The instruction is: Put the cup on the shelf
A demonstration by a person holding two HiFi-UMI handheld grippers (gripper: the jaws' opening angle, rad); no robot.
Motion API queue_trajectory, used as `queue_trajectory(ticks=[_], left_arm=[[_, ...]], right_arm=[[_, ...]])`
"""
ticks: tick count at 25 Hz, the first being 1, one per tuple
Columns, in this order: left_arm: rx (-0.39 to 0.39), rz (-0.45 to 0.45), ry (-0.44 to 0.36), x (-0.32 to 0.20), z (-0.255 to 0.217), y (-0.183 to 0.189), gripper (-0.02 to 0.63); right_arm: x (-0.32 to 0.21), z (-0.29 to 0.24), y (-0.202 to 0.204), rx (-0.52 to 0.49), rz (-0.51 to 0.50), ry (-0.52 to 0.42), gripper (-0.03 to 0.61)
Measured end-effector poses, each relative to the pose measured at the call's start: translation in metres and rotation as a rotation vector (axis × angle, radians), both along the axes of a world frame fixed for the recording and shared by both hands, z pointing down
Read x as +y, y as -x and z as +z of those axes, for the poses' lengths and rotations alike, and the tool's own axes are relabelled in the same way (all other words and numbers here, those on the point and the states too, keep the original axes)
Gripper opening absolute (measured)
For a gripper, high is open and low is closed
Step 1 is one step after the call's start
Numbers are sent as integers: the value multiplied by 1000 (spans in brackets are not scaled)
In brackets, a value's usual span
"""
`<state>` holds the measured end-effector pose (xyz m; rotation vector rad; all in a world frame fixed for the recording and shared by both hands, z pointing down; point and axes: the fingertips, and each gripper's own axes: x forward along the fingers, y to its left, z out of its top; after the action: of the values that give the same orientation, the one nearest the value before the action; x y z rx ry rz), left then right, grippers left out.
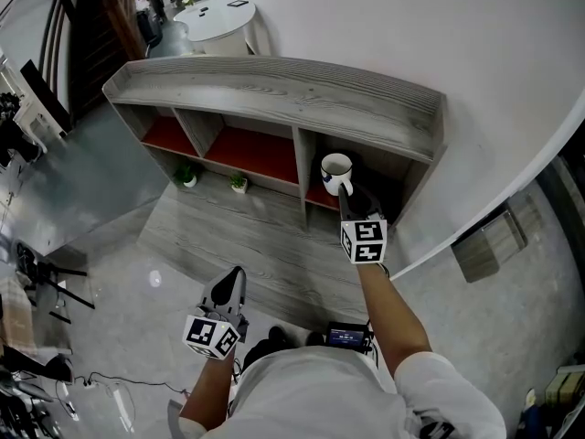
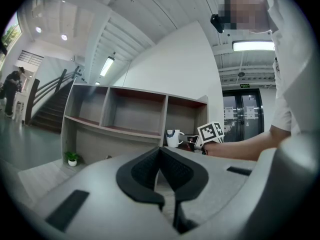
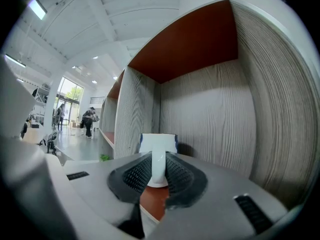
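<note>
White cup (image 1: 335, 172) stood in the right-hand compartment of the grey wooden shelf (image 1: 274, 94), at the upper centre of the head view. The right tool (image 1: 344, 193) reached to it, and the left tool (image 1: 231, 286) hung at lower centre. In the left gripper view, that tool's jaws were pressed together, holding nothing. In the right gripper view, the jaws clamped the cup's handle, with the cup upright on the shelf's red floor.

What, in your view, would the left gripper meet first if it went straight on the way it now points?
The left gripper would probably first meet the grey wooden shelf unit, near the upright beside the white cup; depth is unclear.
</note>
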<state>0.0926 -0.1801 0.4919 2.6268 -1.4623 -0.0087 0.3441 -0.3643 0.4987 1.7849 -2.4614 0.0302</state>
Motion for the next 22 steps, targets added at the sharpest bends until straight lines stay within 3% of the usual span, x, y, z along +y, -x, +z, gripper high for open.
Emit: queue_trajectory(ticks=[15,22], left_arm=[[15,-5,1,3,2,1,8],[19,-14,-1,6,4,4,8]], right_arm=[[7,6,5,58,4,3,78],[11,9,5,37,16,12,78]])
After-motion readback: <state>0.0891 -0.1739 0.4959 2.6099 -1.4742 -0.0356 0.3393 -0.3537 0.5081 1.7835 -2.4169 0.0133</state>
